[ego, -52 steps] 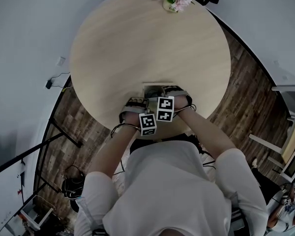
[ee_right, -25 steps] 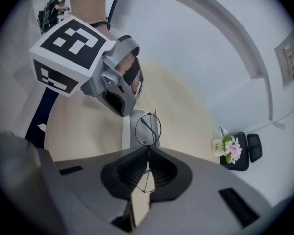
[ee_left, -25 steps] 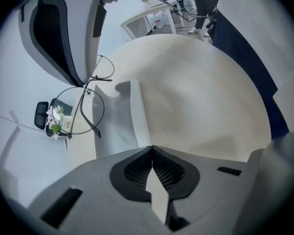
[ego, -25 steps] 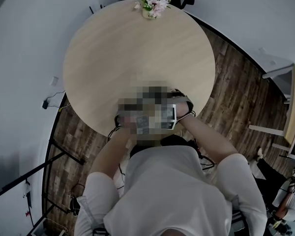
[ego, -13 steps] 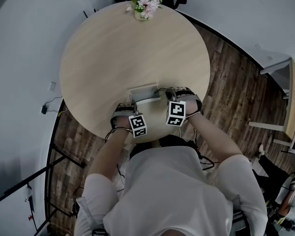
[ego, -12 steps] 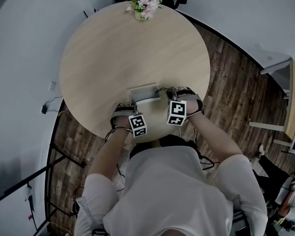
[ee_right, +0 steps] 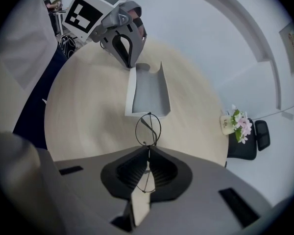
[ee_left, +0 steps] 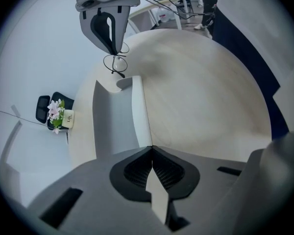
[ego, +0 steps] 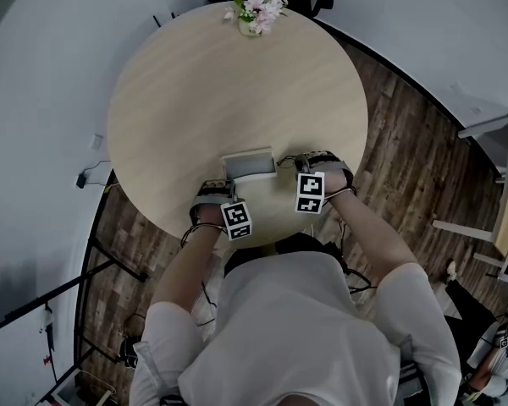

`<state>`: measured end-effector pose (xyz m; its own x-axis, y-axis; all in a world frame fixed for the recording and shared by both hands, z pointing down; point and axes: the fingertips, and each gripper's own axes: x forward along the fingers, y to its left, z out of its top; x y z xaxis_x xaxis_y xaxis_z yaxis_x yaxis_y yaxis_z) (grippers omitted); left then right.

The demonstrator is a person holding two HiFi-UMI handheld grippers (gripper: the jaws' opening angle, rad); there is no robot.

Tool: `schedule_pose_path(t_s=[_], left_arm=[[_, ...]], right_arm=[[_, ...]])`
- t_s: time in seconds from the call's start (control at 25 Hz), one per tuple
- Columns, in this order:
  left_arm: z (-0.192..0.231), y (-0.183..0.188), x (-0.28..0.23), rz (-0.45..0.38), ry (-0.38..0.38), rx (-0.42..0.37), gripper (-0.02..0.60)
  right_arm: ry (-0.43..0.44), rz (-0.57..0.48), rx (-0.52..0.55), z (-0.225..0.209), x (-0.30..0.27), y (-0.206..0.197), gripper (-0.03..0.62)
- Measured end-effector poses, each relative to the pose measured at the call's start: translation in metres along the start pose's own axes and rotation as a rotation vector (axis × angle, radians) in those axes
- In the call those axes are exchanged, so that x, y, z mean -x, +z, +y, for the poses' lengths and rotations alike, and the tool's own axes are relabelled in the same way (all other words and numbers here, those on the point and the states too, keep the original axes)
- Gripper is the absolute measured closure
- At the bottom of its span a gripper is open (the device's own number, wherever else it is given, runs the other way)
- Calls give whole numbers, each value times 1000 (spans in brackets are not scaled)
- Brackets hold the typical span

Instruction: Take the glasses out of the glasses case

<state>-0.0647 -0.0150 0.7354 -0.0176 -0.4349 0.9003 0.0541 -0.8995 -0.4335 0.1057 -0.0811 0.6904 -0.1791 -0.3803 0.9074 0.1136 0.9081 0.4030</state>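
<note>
Left gripper [ee_left: 152, 148] is clenched on the near wall of the open case [ee_left: 115, 121], pinning it to the table [ego: 237, 91]. Case looks empty, sits at the table's near edge.

Right gripper [ee_right: 148, 148] is just right of the case, jaws closed tight on the glasses [ee_right: 148, 128]. Thin wire frame is pinched edge-on, one round lens sticks out past the tips, the other is back between the jaws. Glasses are out of the case, over bare table. Can't tell if they touch the table.

Risks, judged:
- Left grip is on a thin wall only. Any pull or twist could tip or drag the case toward the edge.
- Wire frame in a hard pinch could bend, or swivel in the jaws.
- Right gripper points steeply down, so lowering it would likely bring the front lens to the table first: scratch or frame twist.
- Opening the jaws too high would drop the glasses, and they could slide off the near edge.
</note>
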Motion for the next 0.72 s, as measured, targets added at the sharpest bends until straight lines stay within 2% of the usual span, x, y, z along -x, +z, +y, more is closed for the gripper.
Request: schedule_pose_path(t_s=[0.32, 0.72], left_arm=[[3, 1, -2, 21, -2, 40, 577], [3, 0, -3, 26, -9, 56, 577]], right_arm=[[42, -3, 14, -2, -22, -18, 576], [54, -38, 39, -11, -35, -16, 574]])
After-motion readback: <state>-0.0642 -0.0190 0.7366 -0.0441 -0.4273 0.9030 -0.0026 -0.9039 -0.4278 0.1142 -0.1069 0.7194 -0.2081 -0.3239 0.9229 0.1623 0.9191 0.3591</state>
